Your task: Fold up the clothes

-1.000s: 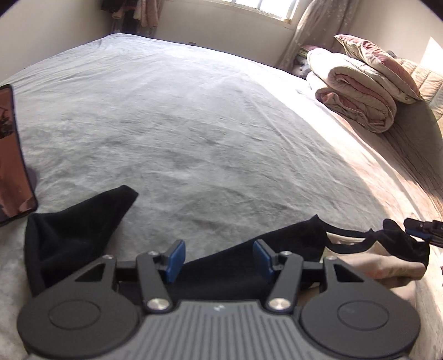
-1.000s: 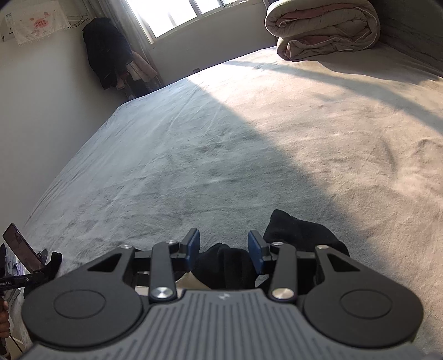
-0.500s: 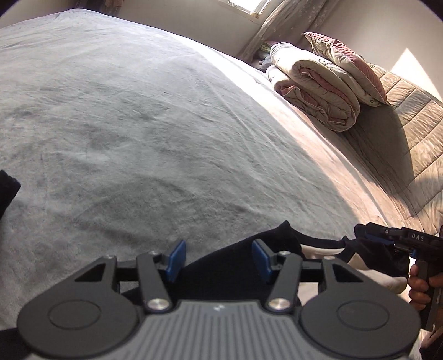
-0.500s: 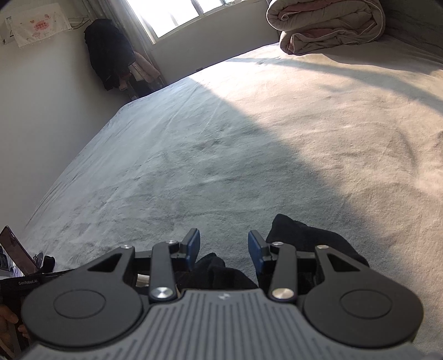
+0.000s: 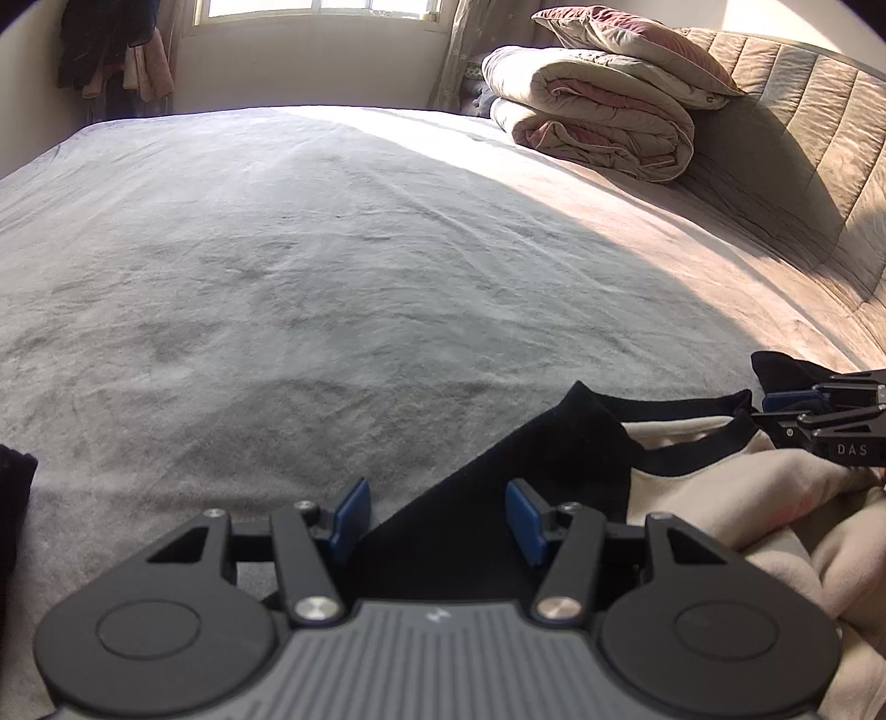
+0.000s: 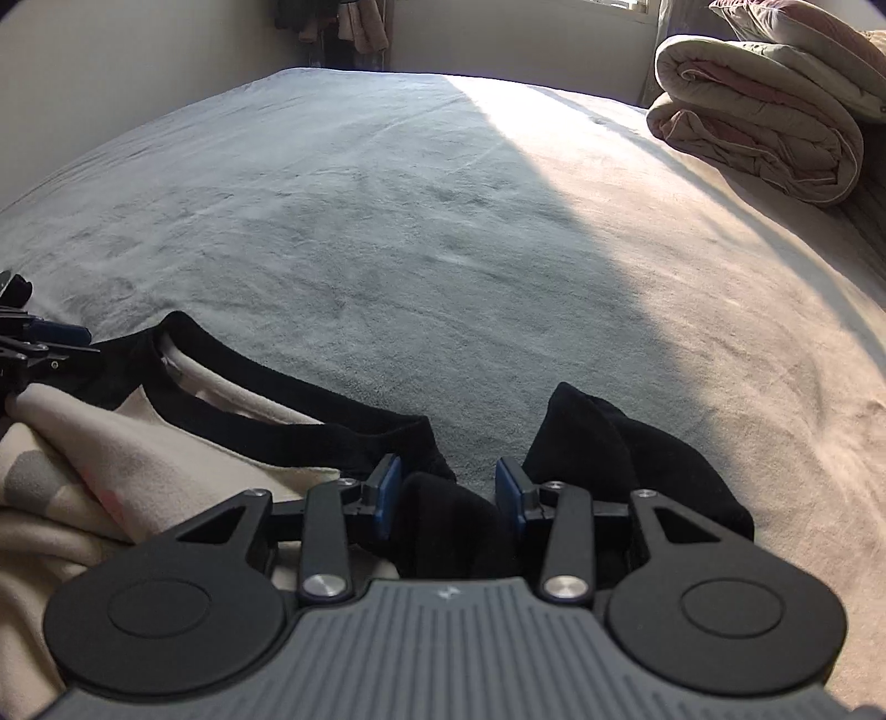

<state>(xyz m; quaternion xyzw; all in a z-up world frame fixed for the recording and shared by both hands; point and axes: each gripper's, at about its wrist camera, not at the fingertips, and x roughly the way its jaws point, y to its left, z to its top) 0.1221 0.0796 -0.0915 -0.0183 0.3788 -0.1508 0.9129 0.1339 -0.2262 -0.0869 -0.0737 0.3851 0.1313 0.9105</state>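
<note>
A beige shirt with black collar and black sleeves (image 5: 720,471) lies at the near edge of the grey bed (image 5: 332,277). My left gripper (image 5: 437,518) is open, its blue pads on either side of the black shoulder cloth (image 5: 498,498). My right gripper (image 6: 448,498) is open, with bunched black cloth (image 6: 448,520) between its pads at the shirt's other shoulder; the black sleeve (image 6: 609,454) lies to its right. The shirt (image 6: 111,443) spreads to the left in the right wrist view. Each gripper shows at the other view's edge: the right gripper (image 5: 825,410), the left gripper (image 6: 33,343).
A folded quilt (image 5: 598,133) with a pillow (image 5: 626,39) on top sits at the bed's far right by the padded headboard (image 5: 803,138). Clothes hang by the window at the back left (image 5: 111,50). A black cloth edge (image 5: 14,498) shows at the far left.
Both views have swung round to face along the bed. The shirt's collar and beige body now show between the grippers. Both grippers stay open around black cloth.
</note>
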